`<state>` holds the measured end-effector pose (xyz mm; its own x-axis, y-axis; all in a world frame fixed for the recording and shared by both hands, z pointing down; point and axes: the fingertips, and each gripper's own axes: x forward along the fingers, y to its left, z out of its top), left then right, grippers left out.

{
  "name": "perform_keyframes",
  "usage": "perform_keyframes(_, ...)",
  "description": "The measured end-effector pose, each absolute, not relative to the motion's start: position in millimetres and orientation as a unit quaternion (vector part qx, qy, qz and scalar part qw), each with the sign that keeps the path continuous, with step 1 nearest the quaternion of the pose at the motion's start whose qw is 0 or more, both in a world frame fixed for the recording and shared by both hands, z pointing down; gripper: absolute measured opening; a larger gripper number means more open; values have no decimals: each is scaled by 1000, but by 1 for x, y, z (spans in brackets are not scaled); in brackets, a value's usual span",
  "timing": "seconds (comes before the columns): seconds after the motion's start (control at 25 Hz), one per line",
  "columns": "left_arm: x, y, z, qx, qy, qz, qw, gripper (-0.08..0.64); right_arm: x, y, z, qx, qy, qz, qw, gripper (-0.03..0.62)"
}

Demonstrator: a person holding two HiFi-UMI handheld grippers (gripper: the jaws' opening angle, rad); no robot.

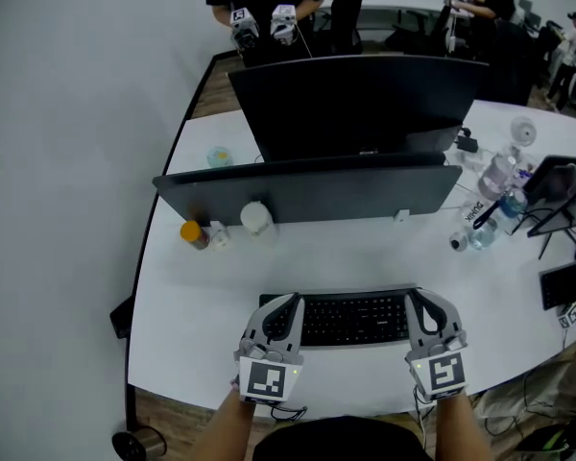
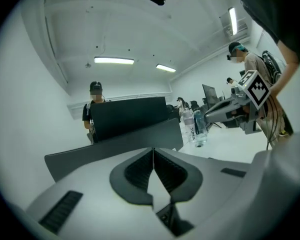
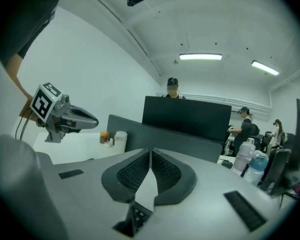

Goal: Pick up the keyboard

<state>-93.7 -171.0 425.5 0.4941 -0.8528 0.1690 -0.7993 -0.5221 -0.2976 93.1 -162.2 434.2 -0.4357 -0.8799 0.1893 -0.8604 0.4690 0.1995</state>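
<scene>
Keyboard [image 1: 355, 319]: one, black. It lies flat on the white surface [image 1: 365, 257], long side parallel to the near edge and close to it.

Claws: two. The left claw [image 1: 290, 303] sits over the keyboard's left end and the right claw [image 1: 415, 300] over its right end. In the left gripper view the left claw [image 2: 153, 151] has its jaw tips pressed together with nothing between them. The right gripper view shows the right claw [image 3: 151, 151] likewise closed. Dark keys show through the gap beneath each pair. Whether either claw touches the keyboard is unclear.

Monitor [image 1: 355, 104]: one, dark, behind one grey divider panel [image 1: 317, 192].

Small items by the divider's left end: one orange-lidded jar [image 1: 193, 232] and one white canister [image 1: 255, 217].

Bottles: two, a clear bottle [image 3: 243, 158] and a blue bottle [image 3: 258, 165], far right.

Open room: a bare band runs between keyboard and divider. There is bare surface left of the keyboard out to the curved edge, and clutter only at the right.
</scene>
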Motion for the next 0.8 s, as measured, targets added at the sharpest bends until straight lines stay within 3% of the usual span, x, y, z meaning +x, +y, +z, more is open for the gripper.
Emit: perform_keyframes(0.8,-200,-157,608,-788,536,-287,-95,30,162,-154,569,542,-799,87,243,49)
